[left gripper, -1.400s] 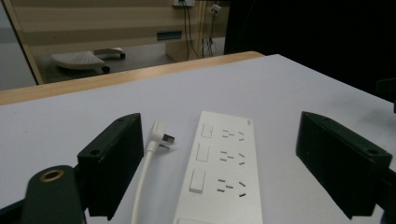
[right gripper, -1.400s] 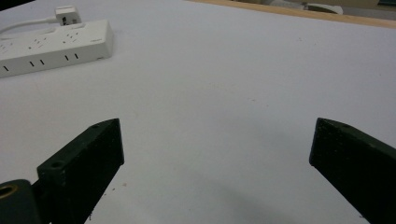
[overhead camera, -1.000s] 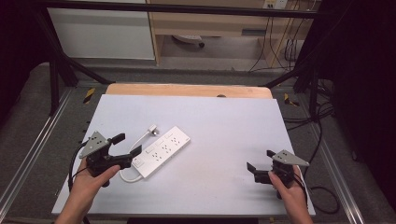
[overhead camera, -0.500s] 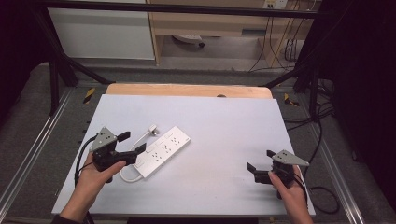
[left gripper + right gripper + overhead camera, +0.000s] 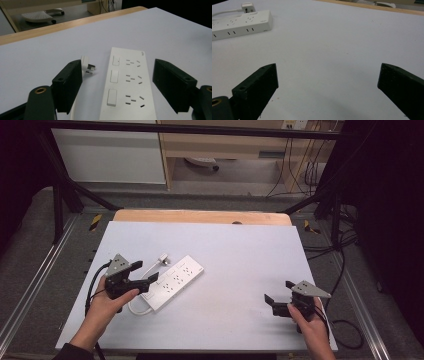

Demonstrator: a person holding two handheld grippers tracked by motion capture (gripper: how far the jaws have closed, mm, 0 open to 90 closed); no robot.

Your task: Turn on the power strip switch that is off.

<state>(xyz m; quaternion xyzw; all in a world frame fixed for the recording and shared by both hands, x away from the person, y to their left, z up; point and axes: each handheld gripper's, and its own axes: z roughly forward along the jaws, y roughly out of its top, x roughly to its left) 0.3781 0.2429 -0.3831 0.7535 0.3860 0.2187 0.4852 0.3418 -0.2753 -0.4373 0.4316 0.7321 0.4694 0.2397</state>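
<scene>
A white power strip [image 5: 176, 280] lies slantwise on the left half of the white table [image 5: 240, 250]. Its white plug [image 5: 162, 258] rests just beyond it, and its cable loops round the near end. My left gripper [image 5: 145, 273] is open at the strip's near left end, its jaws a little above the surface. In the left gripper view the jaws straddle the strip [image 5: 127, 82], with the plug [image 5: 86, 65] beside the left jaw; the gripper [image 5: 117, 67] holds nothing. My right gripper [image 5: 278, 292] stands open and holds nothing near the front right corner; its view [image 5: 328, 72] shows the strip [image 5: 239, 23] far off.
A wooden strip [image 5: 200, 216] borders the table's far edge. Beyond it on the floor stand a white cabinet [image 5: 110, 155] and hanging cables [image 5: 300, 170]. Metal rails run along both sides of the table.
My left gripper has moved right and forward, from the table's left edge to the near end of the power strip. The right gripper has stayed still.
</scene>
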